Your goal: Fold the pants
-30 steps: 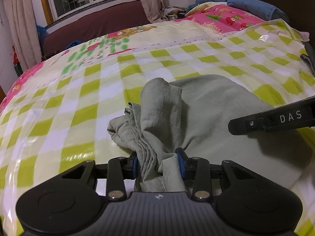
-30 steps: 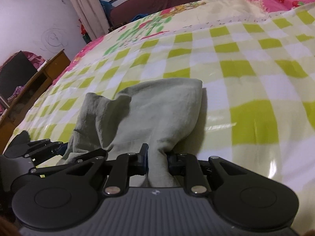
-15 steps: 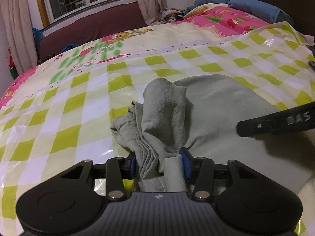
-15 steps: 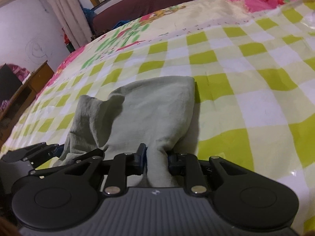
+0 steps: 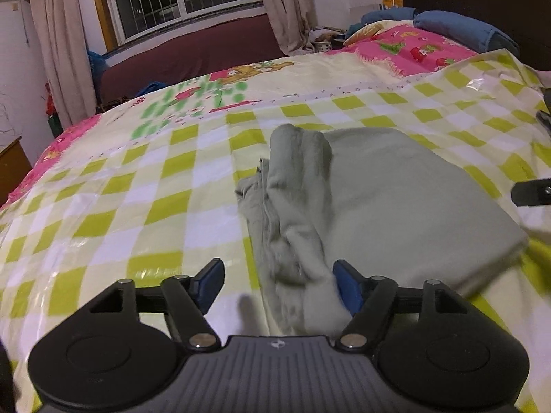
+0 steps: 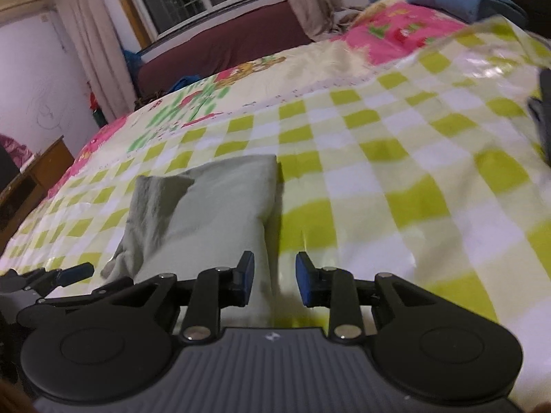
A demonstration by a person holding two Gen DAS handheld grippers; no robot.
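Checkered bedding (image 5: 137, 206) covers the bed, a window at 12 o'clock. On it the pants (image 5: 396, 199) lie folded into a flat block, its bunched edge at 9 o'clock. Both tongs have jaws spread and hold nothing: left gripper (image 5: 275, 282) straddles that bunch, right gripper (image 6: 275, 275) sits at the block's 6 o'clock corner. Likely a release after a fold; next, tidying the bunched edge.

**Pants: folded bundle, flat on checked sheet**

Pale grey-green pants (image 5: 396, 199), folded into a compact rectangle, lying flat on the yellow-green checked sheet (image 5: 137, 206), toward its near edge. Right portion smooth, edges square. Left side bunched: stacked layers and a raised rolled ridge, wrinkled. Right wrist view shows the same bundle (image 6: 213, 213), far corner crisp.
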